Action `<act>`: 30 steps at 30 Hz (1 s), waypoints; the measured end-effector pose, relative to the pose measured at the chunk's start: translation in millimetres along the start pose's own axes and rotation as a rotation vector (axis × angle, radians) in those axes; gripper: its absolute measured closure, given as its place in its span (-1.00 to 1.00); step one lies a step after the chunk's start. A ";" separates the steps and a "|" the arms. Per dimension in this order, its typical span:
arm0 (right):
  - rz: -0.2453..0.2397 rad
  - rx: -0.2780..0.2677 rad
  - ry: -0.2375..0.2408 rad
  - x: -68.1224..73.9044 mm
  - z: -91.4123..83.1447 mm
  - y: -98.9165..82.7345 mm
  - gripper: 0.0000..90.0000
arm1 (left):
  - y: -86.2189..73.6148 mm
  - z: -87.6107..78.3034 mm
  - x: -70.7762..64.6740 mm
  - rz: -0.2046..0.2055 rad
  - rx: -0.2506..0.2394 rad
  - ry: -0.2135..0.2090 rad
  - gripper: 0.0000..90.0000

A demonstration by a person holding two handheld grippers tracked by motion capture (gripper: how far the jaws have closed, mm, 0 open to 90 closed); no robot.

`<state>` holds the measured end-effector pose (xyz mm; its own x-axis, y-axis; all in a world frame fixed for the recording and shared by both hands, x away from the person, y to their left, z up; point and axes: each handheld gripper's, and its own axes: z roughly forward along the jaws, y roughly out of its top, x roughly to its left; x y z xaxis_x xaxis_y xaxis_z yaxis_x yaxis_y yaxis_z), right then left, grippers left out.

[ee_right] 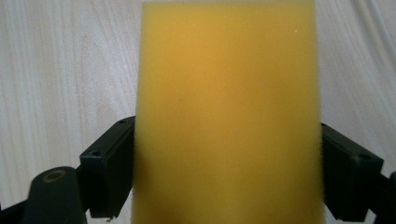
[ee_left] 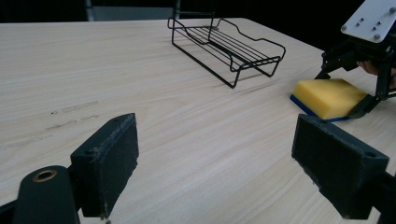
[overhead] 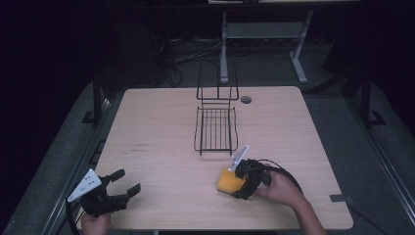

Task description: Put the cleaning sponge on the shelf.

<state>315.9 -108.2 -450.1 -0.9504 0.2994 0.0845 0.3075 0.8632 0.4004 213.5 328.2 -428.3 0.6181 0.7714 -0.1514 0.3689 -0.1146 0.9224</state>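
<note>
Left side of the table: the left gripper (overhead: 120, 188) hovered near the front-left corner of the pale wood-grain table (overhead: 161, 142), jaws spread wide and holding nothing. From the left gripper view its two black pads (ee_left: 106, 168) framed bare tabletop, well apart from everything else. We judged it idle for this step and best kept where it was, out of the sponge's path.

Centre: the black wire rack with a tall looped back (overhead: 215, 128) stood past mid-table, its flat tray end facing us. Nothing lay in it.

Right of centre, near the front edge: the yellow rectangular sponge with a blue underside (overhead: 229, 182) lay flat on the table, just in front of the rack. The right gripper (overhead: 243, 182) sat around it, one jaw at each long side. In the right gripper view the foam (ee_right: 229, 116) ran between both pads (ee_right: 108, 170) and appeared to touch them; we could not tell whether it was squeezed, as the sides showed no clear dent.

Judgement: the step in hand looked like grasping the sponge. To do it well we noted: close gently until the foam just yields, keep the grip centred along its length so it does not pivot, lift straight up before moving toward the rack, and clear the rack's front lip.
</note>
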 end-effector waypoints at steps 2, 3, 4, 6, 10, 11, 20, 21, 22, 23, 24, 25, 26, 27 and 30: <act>-0.008 0.001 -0.005 0.1 0.3 -0.1 -0.57 | -0.6 -0.1 0.5 -0.005 -0.002 -0.004 -0.69; -0.008 0.001 -0.005 0.1 0.3 -0.1 -0.57 | -0.6 -0.1 0.5 -0.005 -0.002 -0.004 -0.69; -0.008 0.001 -0.006 0.0 0.0 0.1 -0.55 | -0.6 -0.3 0.8 -0.007 -0.001 -0.002 -0.69; -0.008 0.003 -0.006 0.1 -0.2 -0.1 -0.55 | -0.5 -0.8 1.4 -0.007 -0.004 -0.002 -0.69; -0.022 -0.004 -0.012 -0.3 -2.5 0.1 -0.52 | -0.6 -1.1 1.2 -0.007 -0.007 0.000 -0.69; -0.022 -0.004 -0.012 -0.3 -2.5 0.1 -0.52 | -0.6 -1.1 1.2 -0.007 -0.007 0.000 -0.69; -0.044 -0.013 -0.019 -0.3 -14.0 5.2 -0.52 | -0.4 -0.9 0.6 -0.005 -0.007 0.002 -0.69; -0.044 -0.014 -0.018 -0.3 -15.2 5.8 -0.52 | -0.2 -0.8 0.8 -0.002 -0.007 0.001 -0.69; -0.049 -0.021 -0.014 -0.8 -16.3 6.3 -0.52 | -0.2 -0.8 0.7 -0.005 -0.006 0.002 -0.69; -0.049 -0.023 -0.011 -0.9 -17.4 6.8 -0.52 | -0.2 -0.8 0.8 -0.004 -0.006 0.004 -0.69; -0.051 -0.024 -0.013 -1.1 -18.5 7.3 -0.52 | -0.2 -0.8 1.1 -0.002 -0.004 0.004 -0.69; -0.051 -0.024 -0.013 -1.1 -18.5 7.3 -0.52 | -0.2 -0.8 1.1 -0.002 -0.004 0.004 -0.69; -0.055 -0.025 -0.010 -2.2 -20.4 8.4 -0.52 | -0.6 -0.7 1.1 -0.002 -0.001 0.006 -0.69; -0.055 -0.025 -0.010 -2.2 -20.4 8.4 -0.52 | -0.6 -0.7 1.1 -0.002 -0.001 0.006 -0.69; -0.059 -0.026 -0.004 -4.4 -22.8 11.2 -0.52 | -0.3 -1.1 0.5 -0.001 -0.005 0.006 -0.69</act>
<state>322.5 -109.1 -425.2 -0.9666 0.2499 0.0569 0.2498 0.8686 0.4280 212.9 329.3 -428.3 0.6132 0.7755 -0.1500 0.3659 -0.1106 0.9241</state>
